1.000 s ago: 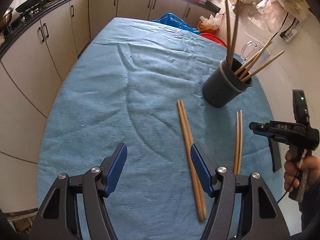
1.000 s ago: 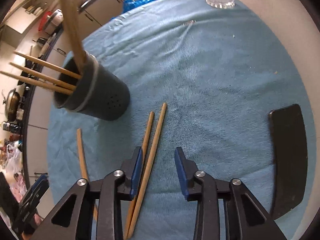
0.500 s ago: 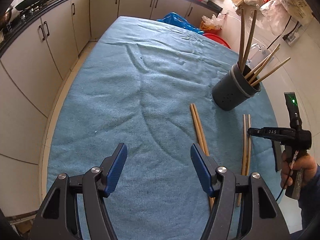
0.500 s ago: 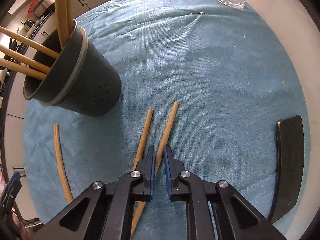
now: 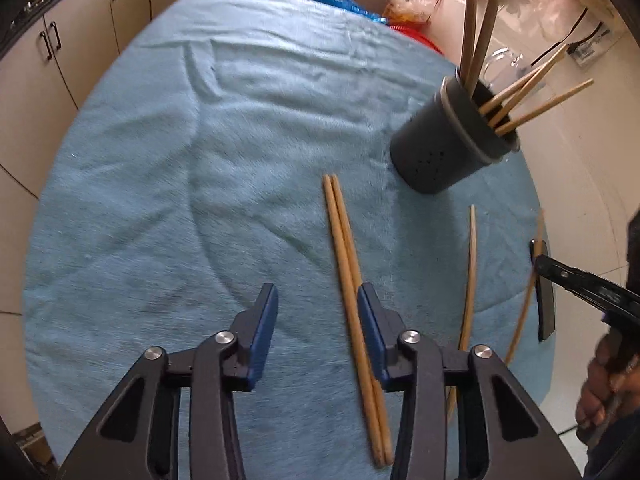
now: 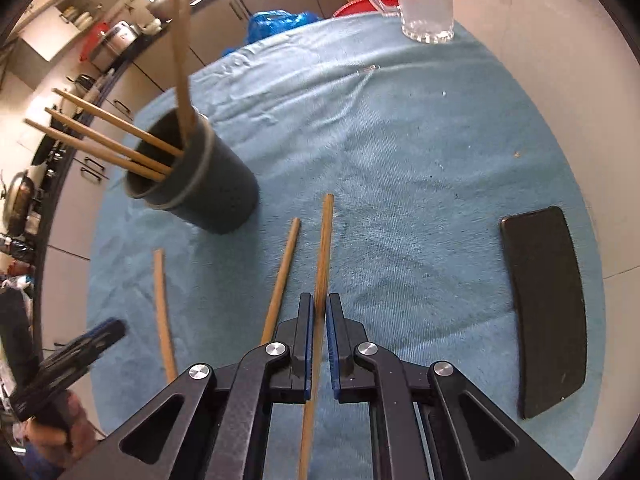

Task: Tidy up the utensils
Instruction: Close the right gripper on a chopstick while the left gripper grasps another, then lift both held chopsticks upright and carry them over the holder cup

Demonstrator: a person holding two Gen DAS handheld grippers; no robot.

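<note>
While I steer both arms from here, I read the scene from the left edge of the counter across. That side of the blue-covered counter is bare cloth. My left tongs hang over the near middle with their jaws apart and have just been narrowing; the pair of chopsticks lies side by side on the cloth, passing just inside the right-hand pad, not yet pinched. Next, toward the near right edge, a single chopstick lies flat, and beside it my right tongs are clamped on the held chopstick, gripping it around mid-length with its far tip pointing at the dark holder. That holder stands upright toward the far right, already carrying several sticks that lean out over its rim. I judge these sticks light, stiff and smooth, so they may swivel or slide in a pinch; taking hold near the middle, across the narrow width, should keep one balanced. A black phone lies at the right edge.
</note>
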